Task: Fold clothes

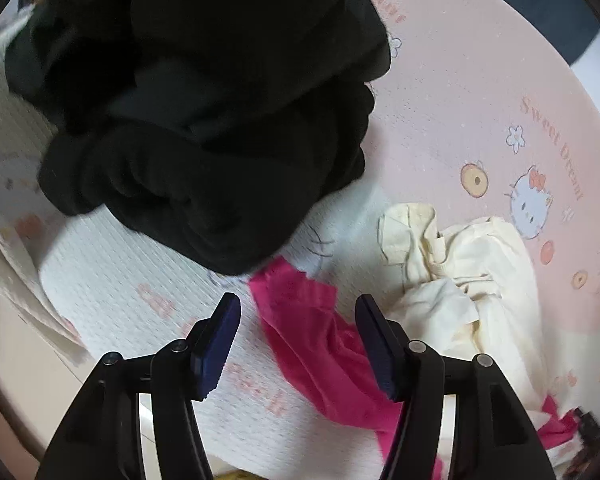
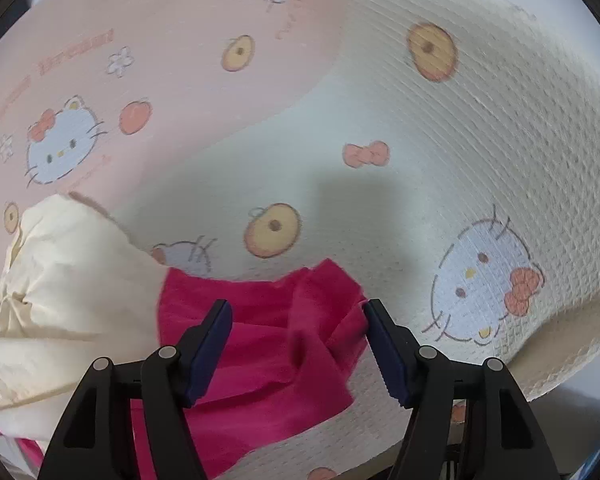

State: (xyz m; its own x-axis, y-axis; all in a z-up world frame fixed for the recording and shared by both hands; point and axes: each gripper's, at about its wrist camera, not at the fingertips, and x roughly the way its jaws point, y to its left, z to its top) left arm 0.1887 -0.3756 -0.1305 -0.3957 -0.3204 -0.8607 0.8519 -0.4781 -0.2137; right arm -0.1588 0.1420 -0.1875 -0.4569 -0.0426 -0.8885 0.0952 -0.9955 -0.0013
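Note:
A bright pink garment (image 1: pixel 312 332) lies crumpled on the printed bed cover (image 1: pixel 460 100). My left gripper (image 1: pixel 298 304) hovers over one end of it, open, the pads clear of the cloth. The right wrist view shows the same pink garment (image 2: pixel 268 320) spread under my right gripper (image 2: pixel 298 308), which is open too. A fold of pink cloth reaches the right-hand pad but is not pinched. A cream garment (image 1: pixel 472 280) lies bunched beside the pink one; in the right wrist view this cream garment (image 2: pixel 68 288) lies partly over the pink one's left edge.
A heap of black clothes (image 1: pixel 204 120) sits beyond the left gripper on the white part of the cover. The pink and white cartoon-cat cover (image 2: pixel 380 120) stretches ahead of the right gripper. The cover's edge drops off at lower left (image 1: pixel 32 304) and lower right (image 2: pixel 560 360).

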